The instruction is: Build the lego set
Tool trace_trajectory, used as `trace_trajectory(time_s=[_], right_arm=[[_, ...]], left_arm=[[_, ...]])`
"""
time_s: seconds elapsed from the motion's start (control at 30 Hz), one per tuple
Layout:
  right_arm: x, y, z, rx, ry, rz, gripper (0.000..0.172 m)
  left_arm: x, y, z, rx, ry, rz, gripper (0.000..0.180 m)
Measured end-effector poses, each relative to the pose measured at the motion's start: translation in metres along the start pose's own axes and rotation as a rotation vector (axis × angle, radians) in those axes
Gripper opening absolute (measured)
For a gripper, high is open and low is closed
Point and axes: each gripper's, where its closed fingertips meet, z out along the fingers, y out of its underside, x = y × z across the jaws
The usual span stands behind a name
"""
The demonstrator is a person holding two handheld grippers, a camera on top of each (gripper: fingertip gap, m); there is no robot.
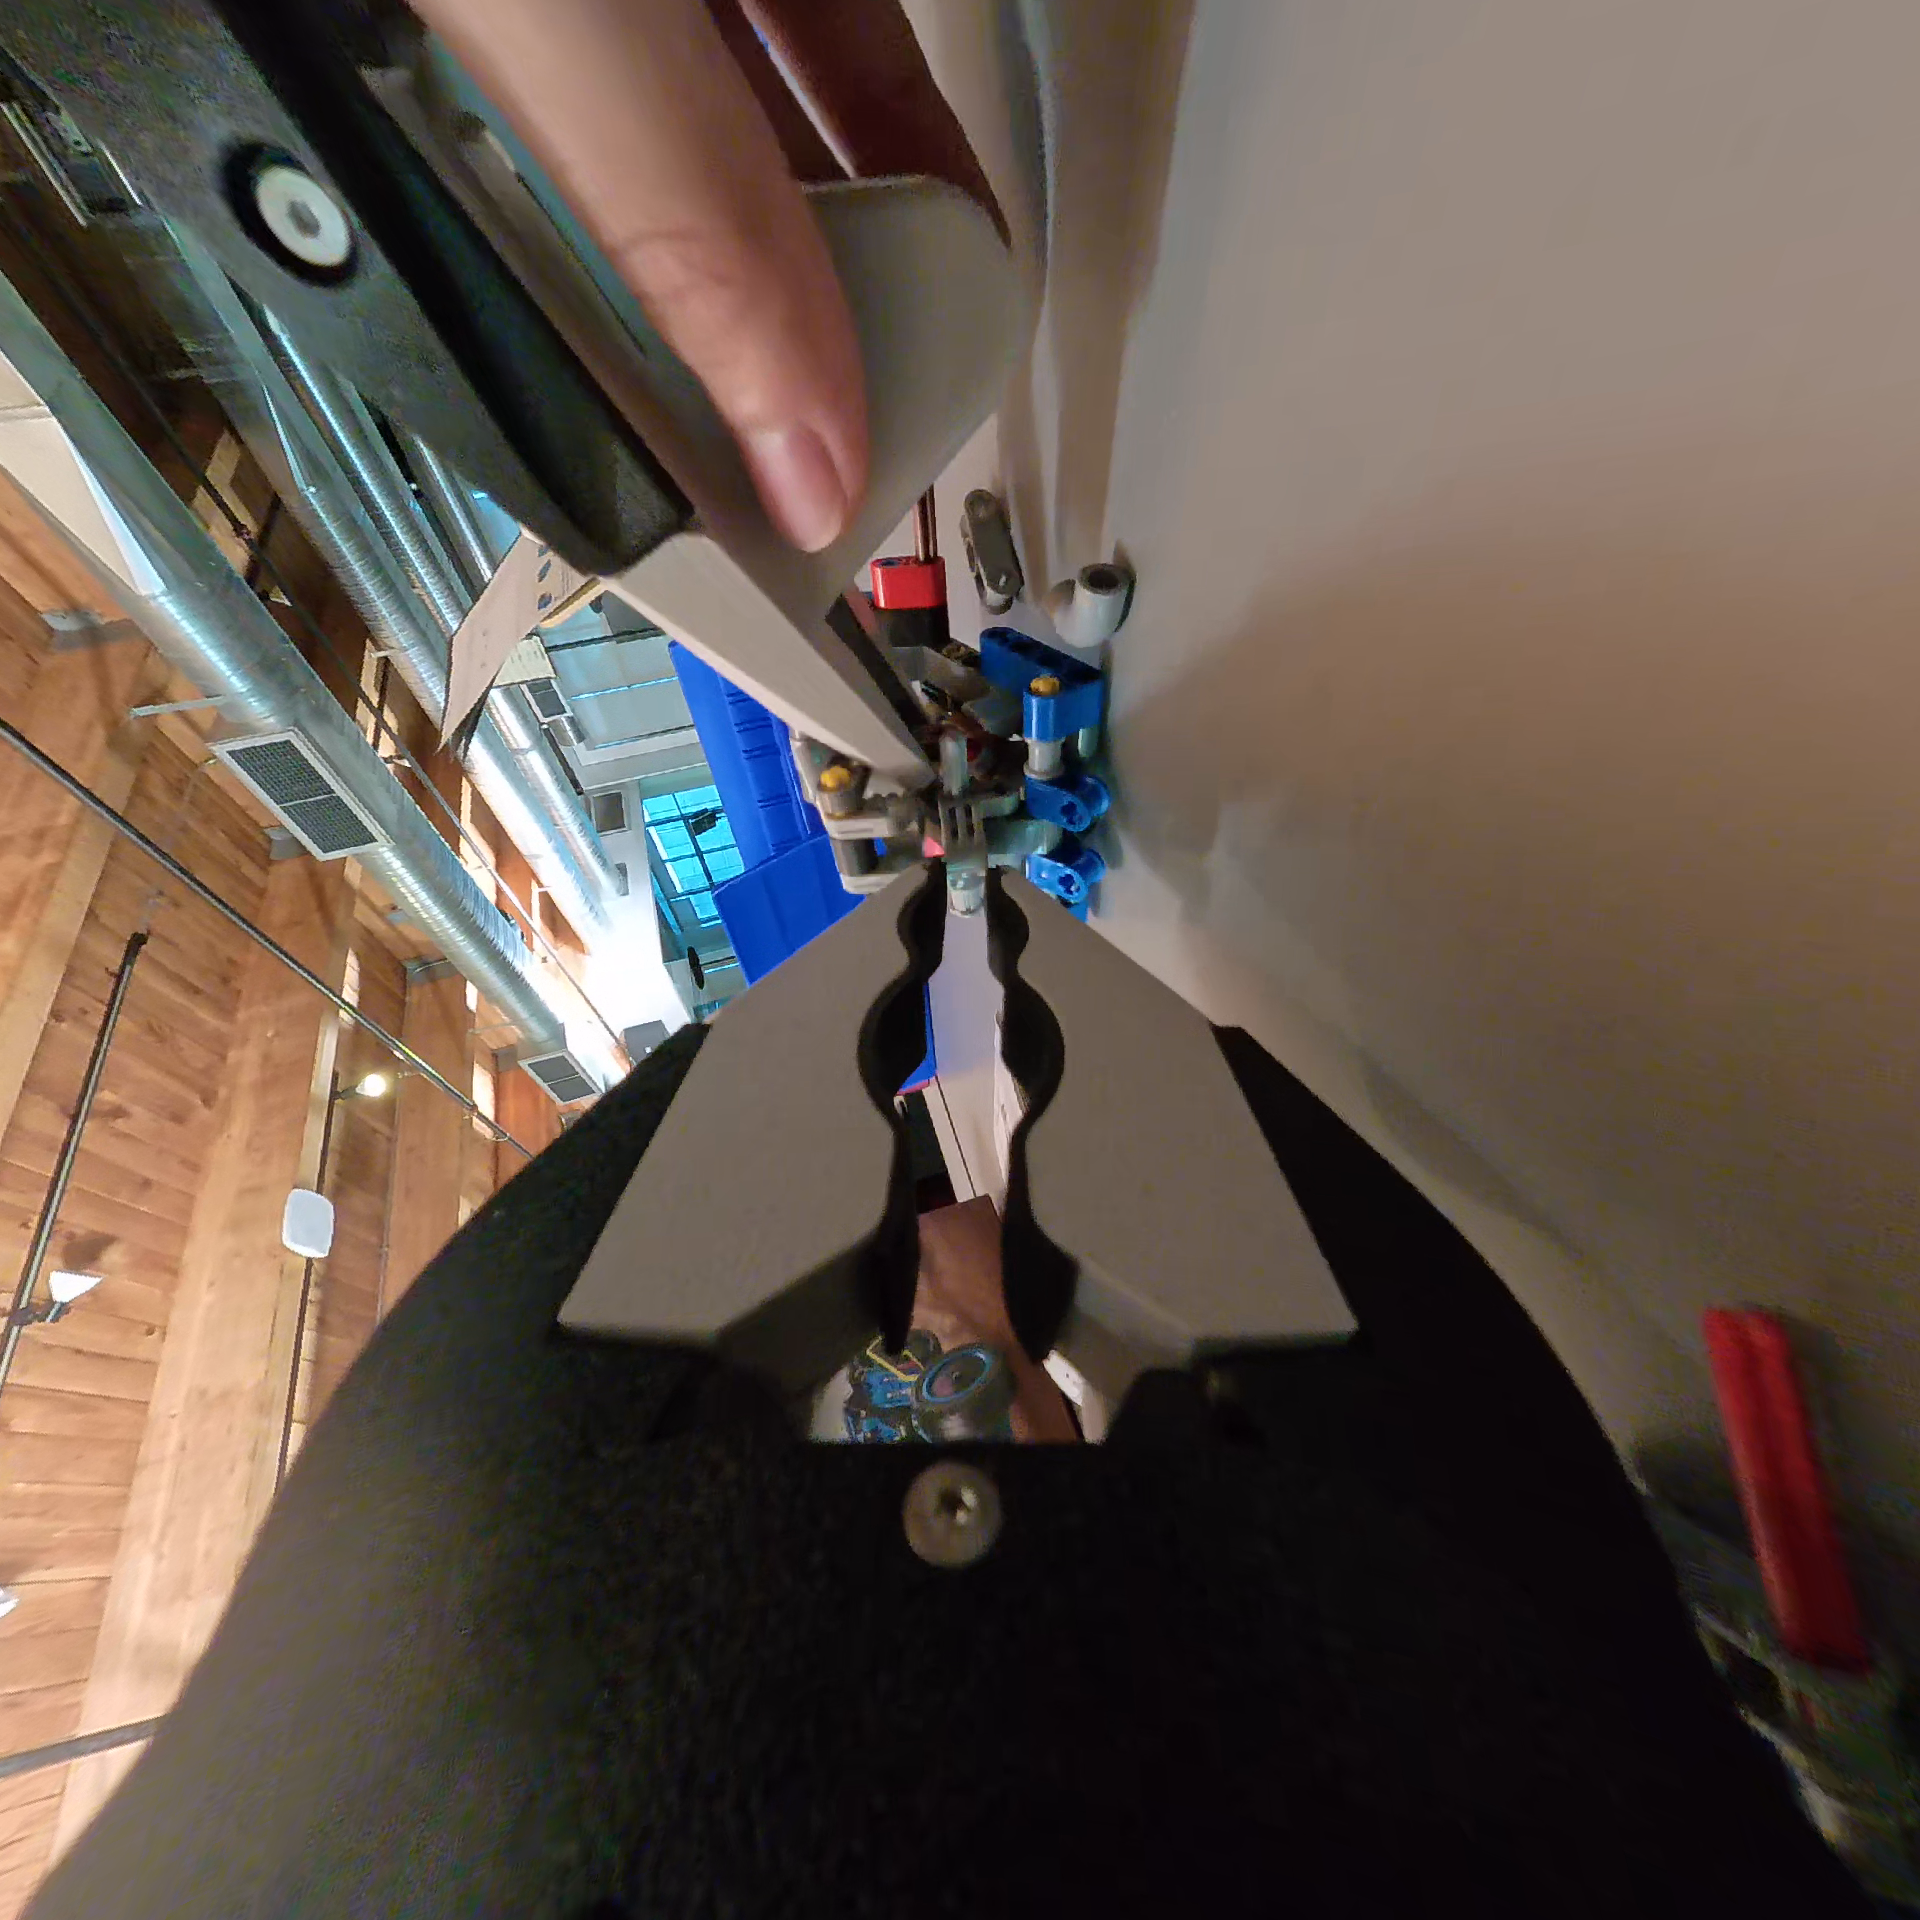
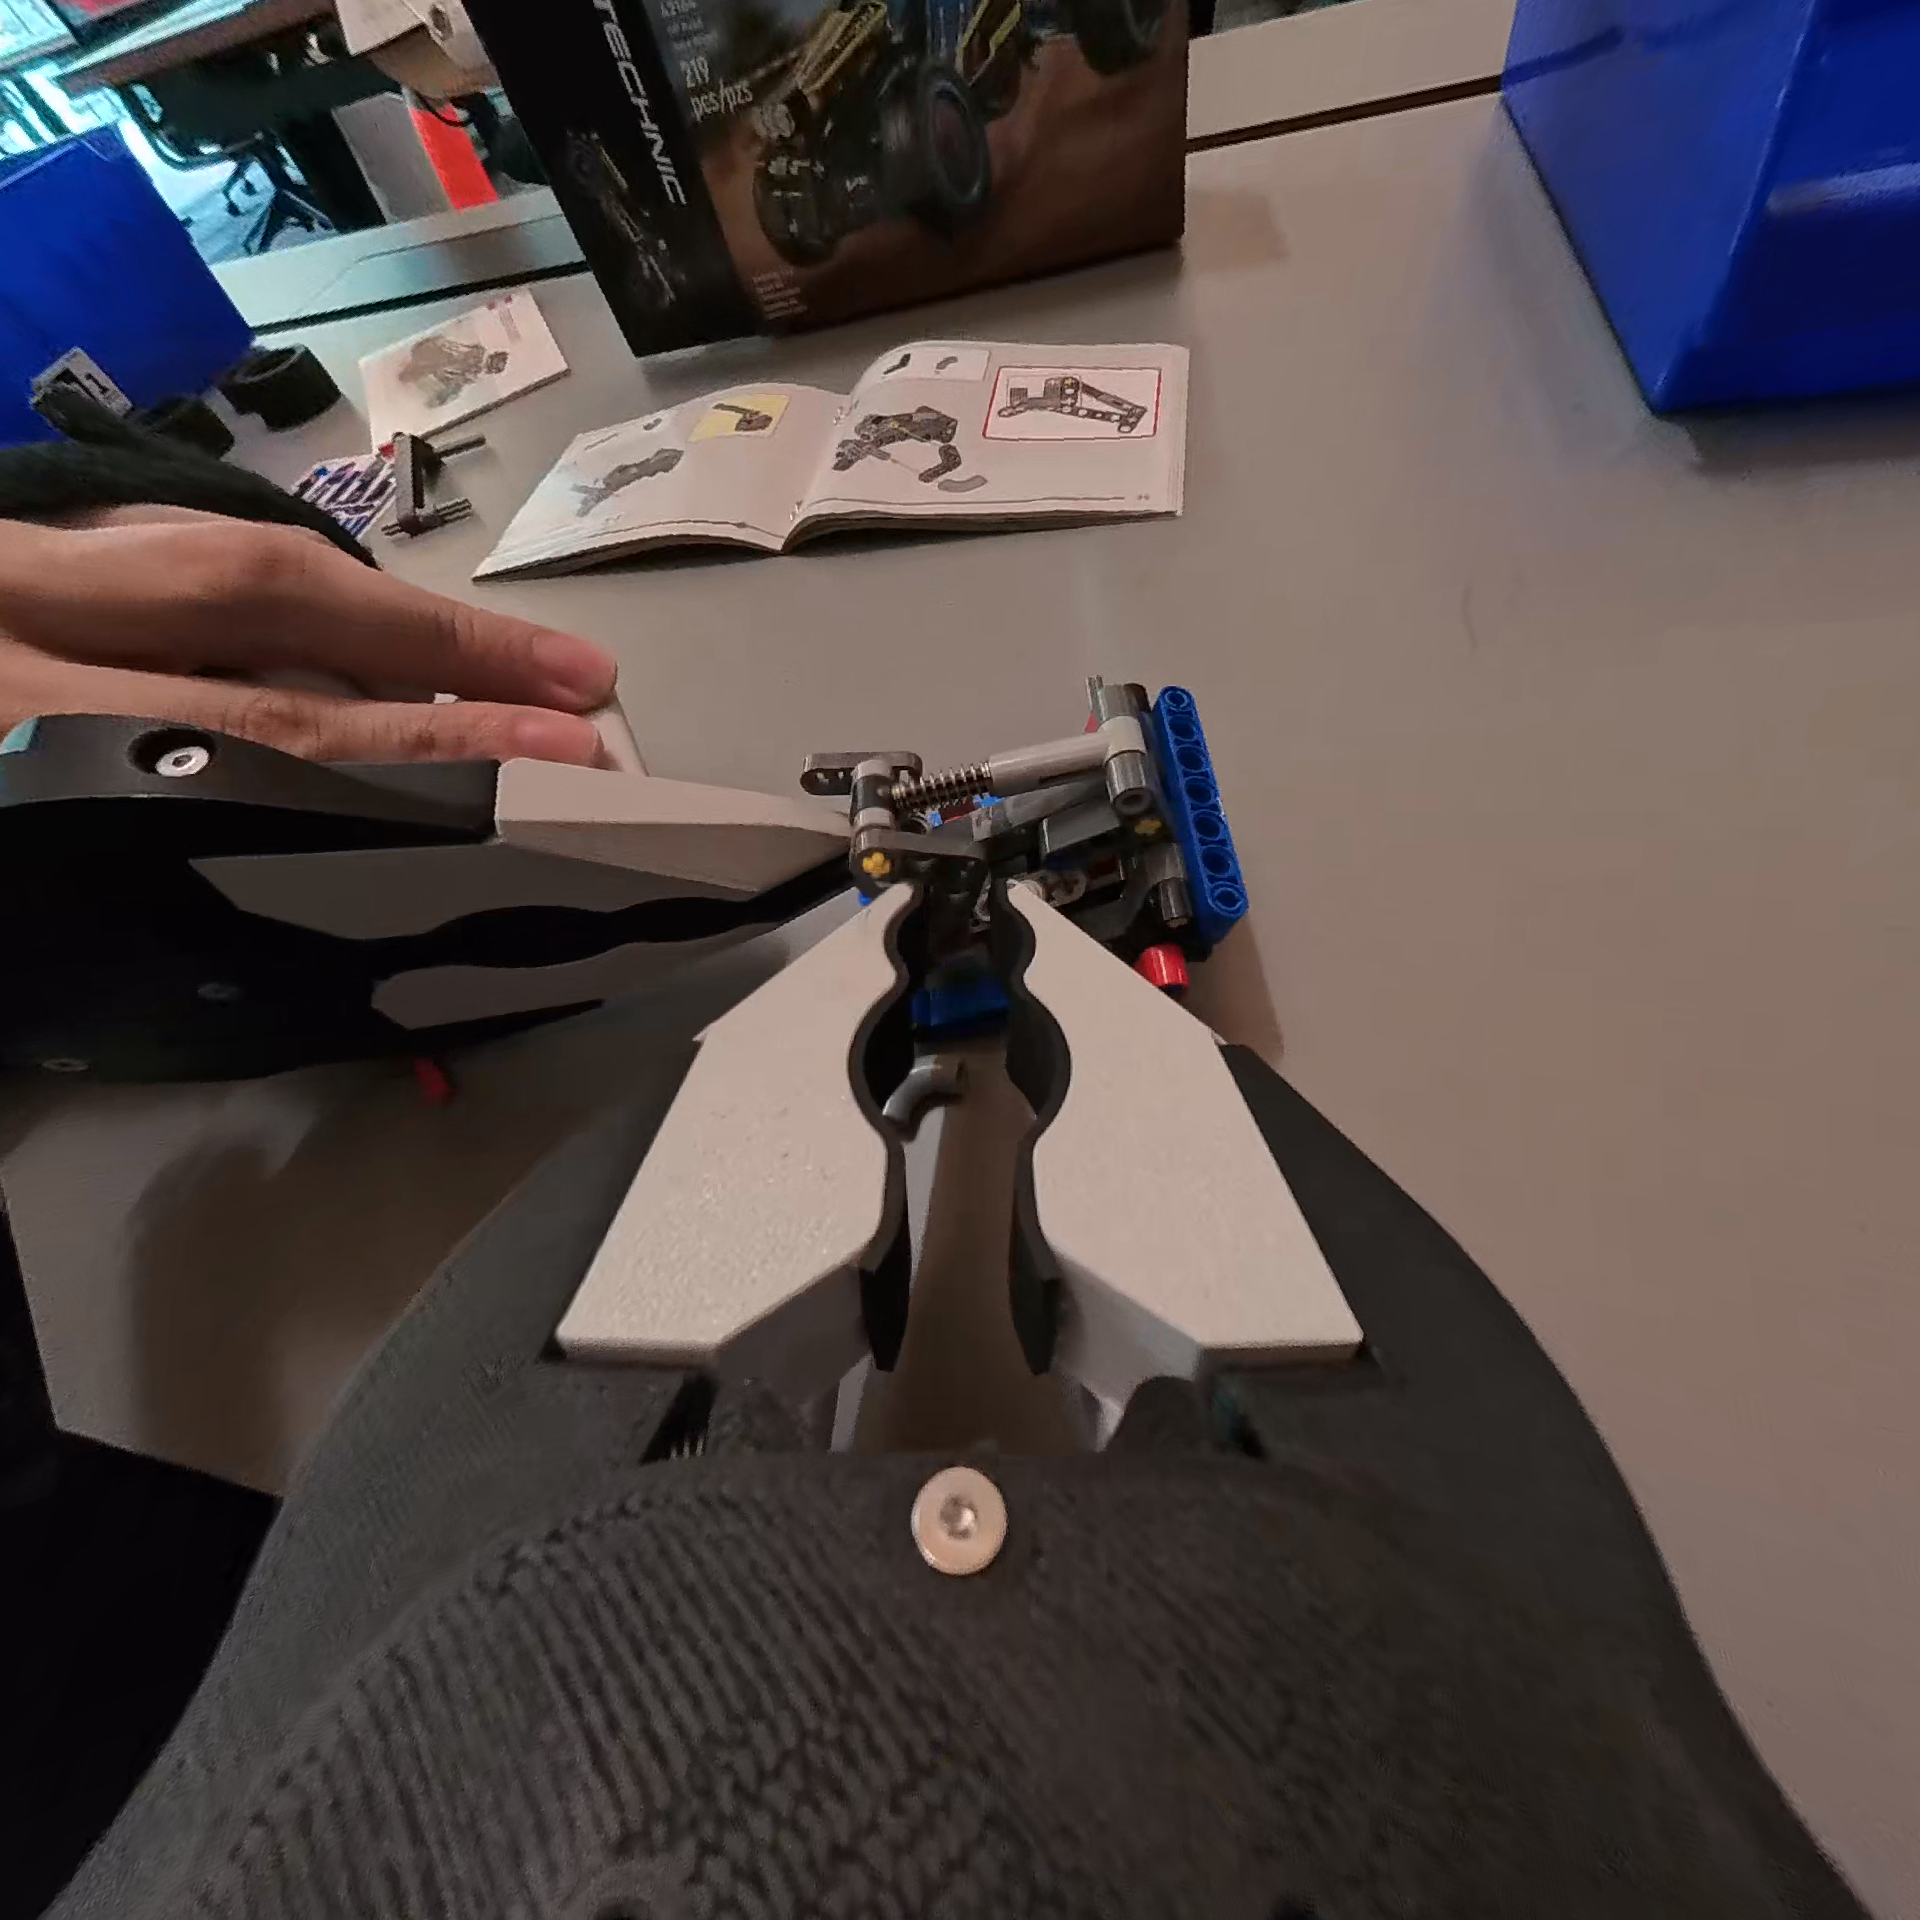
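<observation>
Both jaws clench the same small brick-built chassis [image 2: 1049,842] on the grey bench [image 2: 1507,935]: right gripper [image 2: 957,902] grips its dark near-end frame from the front, left gripper [image 1: 964,896] nips a small grey stub at the left end, pads pressed on both. The chassis has a grey and black frame, one coil spring strut [image 2: 997,777], yellow pins, one red bush [image 2: 1164,966] and a blue holed beam [image 2: 1200,800] at the far end; its long axis runs from the jaws away to the right, strut on top. Outward: one loose grey elbow piece [image 2: 923,1091], one open instruction booklet [image 2: 862,457], one printed box [image 2: 831,156], two blue bins [image 2: 1745,187].
</observation>
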Motion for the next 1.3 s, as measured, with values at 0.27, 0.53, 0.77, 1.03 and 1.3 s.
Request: trace_trajectory(time_s=[0.27, 0.53, 0.77, 1.03, 1.3], right_arm=[[0.0, 0.0, -0.005, -0.05, -0.087, 0.022, 0.005], [-0.003, 0.005, -0.015, -0.134, -0.246, 0.145, 0.005], [-0.021, 0.002, -0.012, -0.126, -0.37, 0.2, 0.005], [0.01, -0.002, -0.012, -0.067, -0.306, 0.23, 0.005], [0.031, -0.002, -0.011, -0.072, -0.306, 0.26, 0.004]], left_arm=[[0.0, 0.0, 0.002, -0.001, 0.027, -0.046, 0.004], [-0.001, -0.008, 0.004, -0.008, 0.042, -0.031, 0.004], [0.009, -0.009, 0.007, -0.02, 0.073, -0.004, 0.0], [0.005, 0.001, 0.007, 0.002, 0.081, -0.183, 0.004], [-0.021, 0.001, 0.017, 0.21, 0.453, -1.209, 0.019]])
